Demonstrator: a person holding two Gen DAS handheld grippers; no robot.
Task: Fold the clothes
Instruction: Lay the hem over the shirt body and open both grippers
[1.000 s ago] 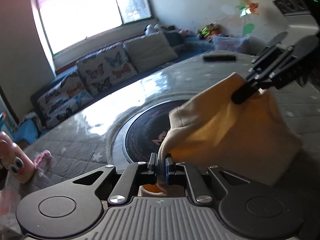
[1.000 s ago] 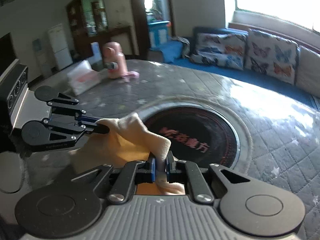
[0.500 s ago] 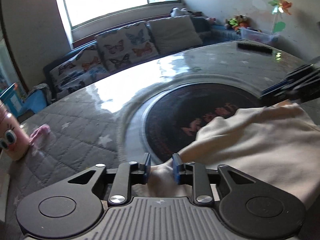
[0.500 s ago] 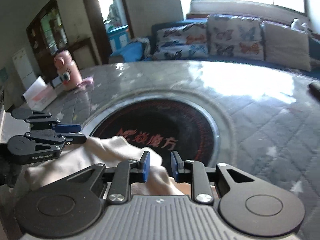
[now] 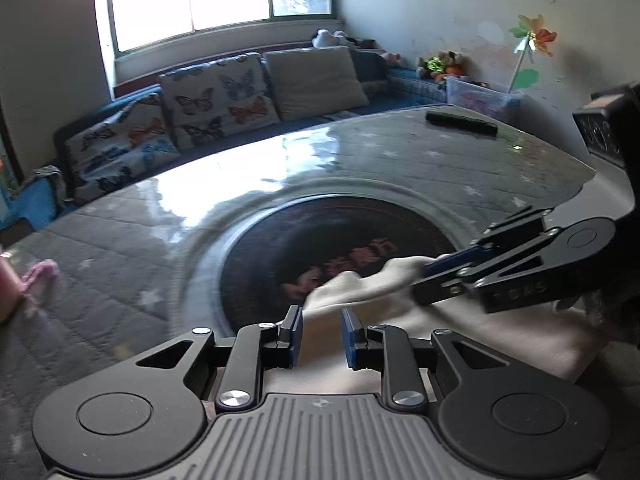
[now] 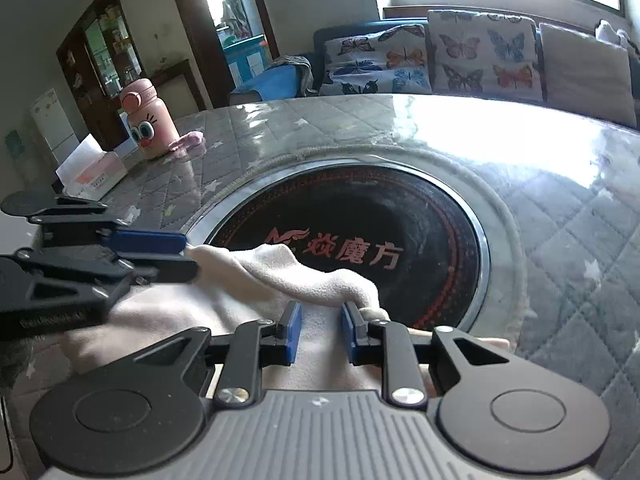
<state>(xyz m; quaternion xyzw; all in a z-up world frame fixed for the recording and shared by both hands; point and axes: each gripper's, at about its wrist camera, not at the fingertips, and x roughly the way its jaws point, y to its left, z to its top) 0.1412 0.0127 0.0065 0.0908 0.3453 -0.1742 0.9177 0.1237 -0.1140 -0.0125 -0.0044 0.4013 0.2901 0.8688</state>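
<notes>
Both grippers sit low over a cream garment point(image 5: 460, 332) that lies flat on the near part of a round table point(image 5: 120, 264), its far edge reaching onto the dark glass disc point(image 6: 400, 220) set in the table's middle. On the left gripper point(image 5: 320, 332) the 2 blue pads point(image 5: 295, 336) stand a little apart and are closing; the cloth's corner lies in the gap between them, and a clear space shows on each side, so nothing is pinched. On the right gripper point(image 6: 319, 334) the 2 pads are likewise a little apart, with a raised fold of the garment just ahead of them and flat cloth beneath; whether the right-hand pad touches that fold is hard to say, but the jaws do not clamp it. From the left wrist view the right gripper comes in from the right, its tips at the cloth's far edge. From the right wrist view the left gripper comes in from the left in the same way. A pink bottle point(image 6: 150, 124) stands well apart at the table's far left, beside a tissue box point(image 6: 94, 172).
</notes>
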